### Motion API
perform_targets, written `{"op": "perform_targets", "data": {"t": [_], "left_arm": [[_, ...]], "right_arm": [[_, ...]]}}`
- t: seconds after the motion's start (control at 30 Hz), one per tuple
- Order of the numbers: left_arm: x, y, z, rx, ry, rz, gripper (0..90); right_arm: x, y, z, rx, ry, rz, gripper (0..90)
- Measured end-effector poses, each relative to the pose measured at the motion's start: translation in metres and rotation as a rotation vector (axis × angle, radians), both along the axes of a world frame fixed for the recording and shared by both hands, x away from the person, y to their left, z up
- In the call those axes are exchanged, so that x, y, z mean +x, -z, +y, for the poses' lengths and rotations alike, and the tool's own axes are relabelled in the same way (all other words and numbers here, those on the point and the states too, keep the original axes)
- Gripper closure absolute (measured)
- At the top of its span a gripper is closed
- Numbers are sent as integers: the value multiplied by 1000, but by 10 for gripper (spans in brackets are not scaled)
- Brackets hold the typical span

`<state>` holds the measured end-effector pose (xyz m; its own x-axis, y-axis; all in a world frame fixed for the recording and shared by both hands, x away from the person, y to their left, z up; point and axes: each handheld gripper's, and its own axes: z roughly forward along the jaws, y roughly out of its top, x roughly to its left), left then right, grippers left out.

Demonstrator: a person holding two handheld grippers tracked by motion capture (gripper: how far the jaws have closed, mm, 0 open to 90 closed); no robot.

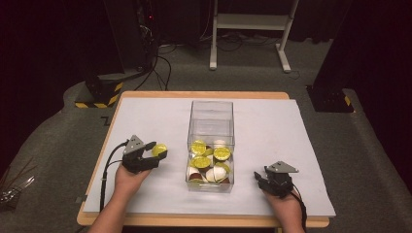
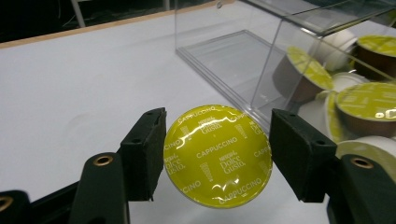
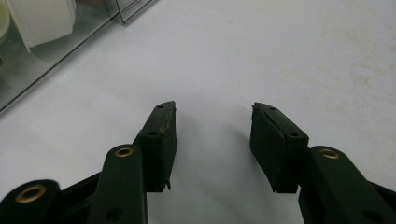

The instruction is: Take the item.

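One capsule point(image 2: 217, 155) in left tongs point(image 2: 217, 156)

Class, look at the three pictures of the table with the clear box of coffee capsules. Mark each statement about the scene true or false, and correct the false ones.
1. The left tongs grip a yellow-lidded capsule. True.
2. The right tongs hold a white capsule. False: nothing is between their jaws, which stand apart.
3. The clear box holds several capsules. True.
4. The held capsule's lid reads "Espresso". False: it reads "Cappuccino".
5. The clear box stands on the floor. False: it stands on the table.
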<state>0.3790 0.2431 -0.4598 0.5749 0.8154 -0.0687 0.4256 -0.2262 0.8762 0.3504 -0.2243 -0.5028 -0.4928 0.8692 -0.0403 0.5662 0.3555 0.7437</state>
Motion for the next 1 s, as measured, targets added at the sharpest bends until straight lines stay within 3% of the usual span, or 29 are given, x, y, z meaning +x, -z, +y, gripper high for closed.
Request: {"op": "perform_targets", "data": {"t": [0.2,0.63,0.77,0.83,1.0], "left_arm": [[10,3,0,39,-29,10,382],[32,2,3,67,-65,35,382],[40,7,6,53,-91,52,382],[46,13,7,81,-109,67,382],[51,18,8,95,-127,80,382]], "right_arm": [[0,0,0,-1,0,-1,509],[0,0,-1,2,-3,1,510],[0,0,0,4,-3,2,510],[0,0,0,3,-3,3,510],[0,0,0,3,-3,3,510]]}}
